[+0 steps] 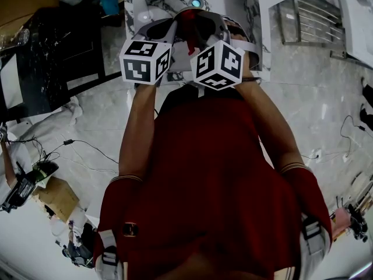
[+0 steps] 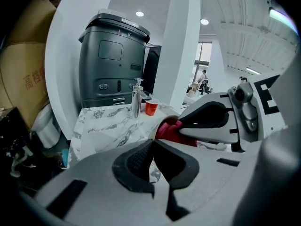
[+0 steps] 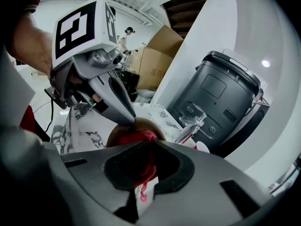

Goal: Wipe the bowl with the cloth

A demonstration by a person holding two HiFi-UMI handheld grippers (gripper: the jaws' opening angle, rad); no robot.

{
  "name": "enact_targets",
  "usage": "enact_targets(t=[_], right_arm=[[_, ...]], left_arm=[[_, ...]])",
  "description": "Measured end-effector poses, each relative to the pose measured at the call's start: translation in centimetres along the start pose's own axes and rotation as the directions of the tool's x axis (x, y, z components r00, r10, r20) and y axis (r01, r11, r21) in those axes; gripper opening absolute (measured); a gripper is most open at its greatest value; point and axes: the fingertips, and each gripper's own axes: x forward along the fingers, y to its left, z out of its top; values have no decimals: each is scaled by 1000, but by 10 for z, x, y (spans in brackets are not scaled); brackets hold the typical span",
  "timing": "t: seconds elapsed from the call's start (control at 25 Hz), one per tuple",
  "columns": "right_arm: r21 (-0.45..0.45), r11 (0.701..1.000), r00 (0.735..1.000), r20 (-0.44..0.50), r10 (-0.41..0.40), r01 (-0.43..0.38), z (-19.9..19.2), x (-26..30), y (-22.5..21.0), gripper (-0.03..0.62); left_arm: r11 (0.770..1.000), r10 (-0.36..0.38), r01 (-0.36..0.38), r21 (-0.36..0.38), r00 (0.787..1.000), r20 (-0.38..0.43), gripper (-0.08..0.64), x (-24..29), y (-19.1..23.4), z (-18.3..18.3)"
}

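At twelve o'clock from the right tongs [image 3: 153,142], clamped on the red cloth [image 3: 136,136], the bowl [image 3: 146,123] is pinched by the left tongs [image 2: 153,142].

A marble counter [image 2: 103,124] fills the middle of the left gripper view, with a faucet [image 2: 136,98] upright at its far edge and a red cup [image 2: 151,107] just right of the faucet. A dark grey machine [image 2: 113,60] stands behind them, upper left of center. A cardboard box [image 2: 23,79] is at the left edge and a white pillar [image 2: 183,46] rises at center. In the head view, cables [image 1: 76,147] lie on the floor at left and a metal rack [image 1: 309,16] sits upper right.
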Motion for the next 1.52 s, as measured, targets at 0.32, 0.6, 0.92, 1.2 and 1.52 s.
enact_targets(t=[0.32,0.6,0.92,1.2,1.52], right_arm=[[2,1000,997,80,-14,14,0,-18,-11,25],[44,999,984,177,19,-27,2,-38,-16,25],[60,995,945,321,61,-85,15,-73,-36,25],[-11,994,886,454,98,-104,28,-120,-56,25],[141,976,789,613,48,-169,37,-171,-89,25]], left_arm=[[1000,22,-22,-6,1000,13,12,-1,13,0],[998,48,-48,27,999,16,12,5,22,0],[999,47,-48,20,998,37,12,8,30,7],[1000,-7,7,1,995,99,11,1,32,18],[999,-47,48,-4,988,147,11,-6,35,26]])
